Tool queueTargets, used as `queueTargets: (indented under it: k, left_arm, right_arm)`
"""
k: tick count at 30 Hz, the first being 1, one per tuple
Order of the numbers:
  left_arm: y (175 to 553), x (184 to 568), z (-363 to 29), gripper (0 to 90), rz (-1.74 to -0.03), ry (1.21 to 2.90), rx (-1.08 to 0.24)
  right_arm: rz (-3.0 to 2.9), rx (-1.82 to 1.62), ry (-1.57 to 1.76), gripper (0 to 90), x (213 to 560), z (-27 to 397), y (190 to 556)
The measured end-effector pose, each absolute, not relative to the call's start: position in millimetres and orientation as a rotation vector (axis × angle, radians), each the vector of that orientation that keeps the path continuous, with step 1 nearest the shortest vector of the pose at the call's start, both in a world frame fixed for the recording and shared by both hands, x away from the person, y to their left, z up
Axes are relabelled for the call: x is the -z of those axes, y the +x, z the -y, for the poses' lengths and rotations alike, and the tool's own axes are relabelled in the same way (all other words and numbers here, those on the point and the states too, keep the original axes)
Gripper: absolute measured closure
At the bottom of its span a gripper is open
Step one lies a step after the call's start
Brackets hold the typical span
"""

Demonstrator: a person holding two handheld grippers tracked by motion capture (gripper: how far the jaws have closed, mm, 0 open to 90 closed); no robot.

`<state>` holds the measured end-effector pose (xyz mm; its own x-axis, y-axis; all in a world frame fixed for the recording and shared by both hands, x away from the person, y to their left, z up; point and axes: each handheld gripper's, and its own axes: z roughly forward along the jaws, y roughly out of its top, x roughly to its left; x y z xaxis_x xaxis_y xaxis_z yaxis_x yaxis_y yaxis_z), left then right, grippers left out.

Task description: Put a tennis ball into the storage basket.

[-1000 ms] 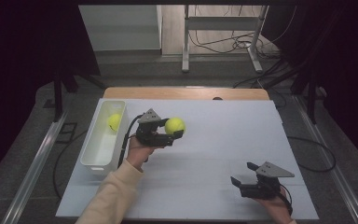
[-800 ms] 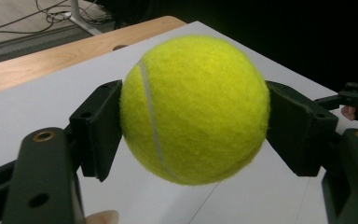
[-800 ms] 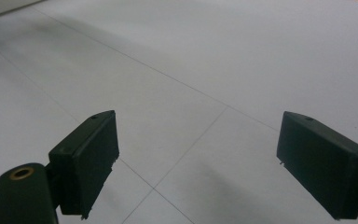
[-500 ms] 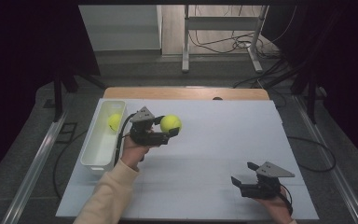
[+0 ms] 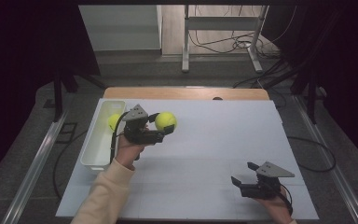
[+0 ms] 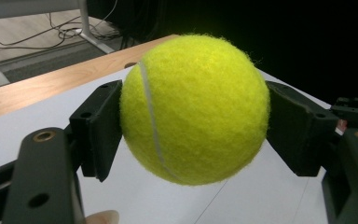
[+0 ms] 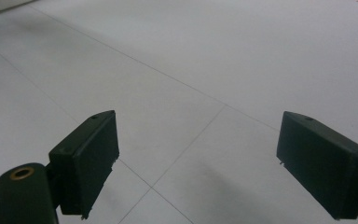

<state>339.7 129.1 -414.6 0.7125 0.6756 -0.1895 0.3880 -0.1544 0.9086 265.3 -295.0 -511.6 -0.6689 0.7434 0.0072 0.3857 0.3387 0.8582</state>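
Note:
A yellow tennis ball (image 5: 166,121) hangs above the white table, clamped in my left gripper (image 5: 163,127). In the left gripper view the ball (image 6: 193,109) sits squarely between both black pads (image 6: 100,128), which press on its sides. A second yellow ball (image 5: 113,121) lies in the white bin (image 5: 94,148) just left of that gripper. My right gripper (image 5: 240,183) rests low near the table's front right, jaws wide apart. The right gripper view shows its gap (image 7: 198,158) with bare white surface beneath.
The white table top (image 5: 205,140) has a wooden strip (image 5: 186,93) along its far edge. Beyond it stand a metal frame's legs (image 5: 185,42) and loose cables (image 5: 223,44) on the floor. Metal rails (image 5: 37,158) run along both sides.
My left gripper has carried the ball a little leftward toward the bin and slightly up. The right gripper has stayed where it was.

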Motion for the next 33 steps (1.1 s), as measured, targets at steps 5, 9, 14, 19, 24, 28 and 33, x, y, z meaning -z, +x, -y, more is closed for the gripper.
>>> queueTargets:
  k: [5,9,14,19,24,28,33]
  left_arm:
    - [337.6,411.5,-133.9,25.8,-0.846,1.764,-0.321]
    - [337.4,410.1,-137.3,25.8,-0.852,1.756,-0.324]
    - [336.2,408.6,-143.9,25.8,-0.866,1.752,-0.334]
    - [334.3,406.5,-150.6,25.8,-0.880,1.742,-0.346]
    - [334.1,404.9,-156.8,25.8,-0.894,1.730,-0.350]
    - [333.7,403.3,-161.1,25.8,-0.902,1.725,-0.357]
    - [333.7,403.0,-165.1,25.8,-0.914,1.716,-0.357]
  right_arm:
    - [-2.222,-1.264,0.995,13.4,511.6,294.9,265.1]
    - [-2.221,-1.260,0.996,13.4,511.5,295.0,265.1]
    - [-2.221,-1.262,0.995,13.4,511.6,295.0,265.2]
    - [-2.221,-1.258,0.995,13.4,511.3,294.9,264.9]
    - [-2.221,-1.260,0.995,13.5,511.6,295.0,265.2]
    - [-2.221,-1.256,0.995,13.4,511.6,295.0,265.1]
    - [-2.223,-1.255,0.994,13.5,511.6,295.1,265.2]
